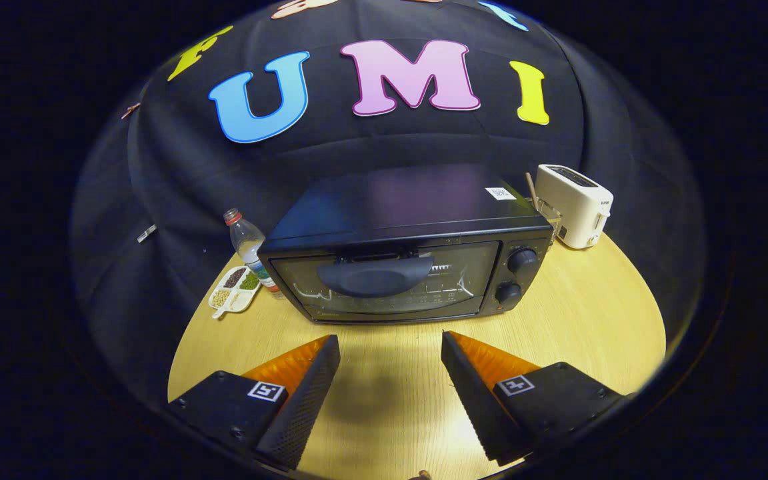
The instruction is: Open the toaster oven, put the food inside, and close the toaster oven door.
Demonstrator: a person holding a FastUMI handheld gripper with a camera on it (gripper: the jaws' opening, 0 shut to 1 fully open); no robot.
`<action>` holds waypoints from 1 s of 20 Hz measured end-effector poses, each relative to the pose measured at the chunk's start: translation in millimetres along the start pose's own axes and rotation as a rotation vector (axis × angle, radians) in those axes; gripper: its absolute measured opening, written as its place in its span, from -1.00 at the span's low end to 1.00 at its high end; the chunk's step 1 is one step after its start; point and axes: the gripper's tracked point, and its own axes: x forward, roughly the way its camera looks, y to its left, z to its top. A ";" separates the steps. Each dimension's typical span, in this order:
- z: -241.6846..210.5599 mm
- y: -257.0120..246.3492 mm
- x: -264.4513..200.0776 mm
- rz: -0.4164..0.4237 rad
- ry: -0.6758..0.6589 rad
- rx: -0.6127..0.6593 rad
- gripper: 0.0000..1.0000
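Observation:
A black toaster oven stands on the round wooden table, just beyond my fingers. Its glass door is closed, with a wide dark handle across the upper middle and two knobs at the right side. A wire rack shows faintly through the glass. My gripper is open above the tabletop, a short way in front of the door, with nothing between its fingers. A small white divided dish with several kinds of beans or grains lies left of the oven.
A clear plastic bottle with a red cap stands behind the dish, at the oven's left corner. A white pop-up toaster sits behind the oven's right side, with a clear container holding a stick beside it. Black cloth walls the back.

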 end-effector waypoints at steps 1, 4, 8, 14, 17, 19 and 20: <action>0.6 2.4 -2.6 0.009 -0.003 0.005 0.98; 11.7 1.2 -8.4 0.025 -0.027 0.007 0.98; 44.2 -15.4 -24.0 0.041 -0.103 -0.021 0.98; 100.5 -82.1 -68.5 0.012 -0.275 -0.193 0.98; 118.7 -120.4 -97.3 -0.005 -0.328 -0.236 0.97; 133.2 -147.8 -118.7 -0.021 -0.374 -0.245 0.97; 140.9 -158.0 -129.7 -0.020 -0.398 -0.237 0.97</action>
